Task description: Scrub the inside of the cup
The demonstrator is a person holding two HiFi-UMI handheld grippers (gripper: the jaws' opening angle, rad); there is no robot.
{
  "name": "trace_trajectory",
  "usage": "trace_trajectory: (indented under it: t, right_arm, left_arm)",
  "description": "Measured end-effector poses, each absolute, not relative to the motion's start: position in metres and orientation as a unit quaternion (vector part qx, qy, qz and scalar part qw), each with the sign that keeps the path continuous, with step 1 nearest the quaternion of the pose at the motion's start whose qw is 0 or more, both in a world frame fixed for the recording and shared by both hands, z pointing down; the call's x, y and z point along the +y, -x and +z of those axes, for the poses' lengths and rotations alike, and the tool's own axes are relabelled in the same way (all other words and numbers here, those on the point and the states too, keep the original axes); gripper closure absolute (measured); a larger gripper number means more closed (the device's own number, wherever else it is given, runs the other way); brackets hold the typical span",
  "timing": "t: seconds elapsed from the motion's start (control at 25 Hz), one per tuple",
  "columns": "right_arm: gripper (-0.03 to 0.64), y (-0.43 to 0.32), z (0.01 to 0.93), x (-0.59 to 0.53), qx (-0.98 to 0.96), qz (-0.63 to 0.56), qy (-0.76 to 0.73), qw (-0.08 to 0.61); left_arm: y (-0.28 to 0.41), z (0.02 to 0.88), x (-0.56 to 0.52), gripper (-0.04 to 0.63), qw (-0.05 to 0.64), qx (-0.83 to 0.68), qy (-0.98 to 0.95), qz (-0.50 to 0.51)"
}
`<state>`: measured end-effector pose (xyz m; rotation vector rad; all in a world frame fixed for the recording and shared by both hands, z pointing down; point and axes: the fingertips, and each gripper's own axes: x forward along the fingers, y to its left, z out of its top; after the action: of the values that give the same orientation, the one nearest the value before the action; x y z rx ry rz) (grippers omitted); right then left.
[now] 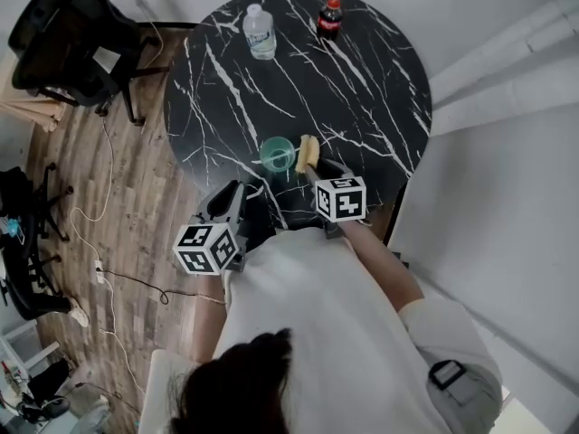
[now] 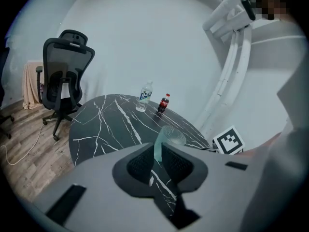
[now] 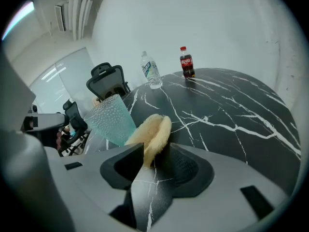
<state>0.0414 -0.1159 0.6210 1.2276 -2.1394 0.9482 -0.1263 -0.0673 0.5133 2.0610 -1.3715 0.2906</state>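
A teal dimpled plastic cup point(image 1: 277, 155) is at the near edge of the black marble table point(image 1: 362, 89). My left gripper point(image 1: 242, 193) comes at it from the near left. In the left gripper view the jaws stand close together with the cup's wall point(image 2: 158, 146) pinched between them, and its rim point(image 2: 172, 135) shows beyond. A yellow sponge point(image 1: 308, 153) sits just right of the cup. My right gripper point(image 1: 321, 172) has the sponge point(image 3: 152, 134) between its jaws, touching both pads and sticking out past them. There the cup point(image 3: 110, 119) is close at the sponge's left.
A clear water bottle point(image 1: 259, 32) and a cola bottle point(image 1: 330, 18) stand at the table's far side. A black office chair point(image 1: 77, 34) is on the wooden floor to the left, with cables trailing there. White walls lie to the right.
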Motion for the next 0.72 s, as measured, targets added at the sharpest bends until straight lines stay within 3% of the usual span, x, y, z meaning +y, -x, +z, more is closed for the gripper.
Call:
trace_trajectory:
  t: [0.04,0.36,0.72]
  right_arm:
    - [0.459,-0.040,0.622,-0.115,-0.786,0.353,-0.444,0.247]
    - [0.424,-0.046,0.614,-0.111,-0.785,0.372,-0.442,0.224]
    - [0.419,-0.067,0.591,-0.108,-0.795,0.392,-0.420,0.194]
  left_arm:
    - [0.126,0.513,-0.067,0.543,0.319,-0.522,-0.784,0.109]
    - [0.126,0.509,-0.063,0.571,0.313,-0.533,-0.780,0.094]
    - [0.119,0.506,-0.056,0.583,0.343,-0.521,-0.781,0.036]
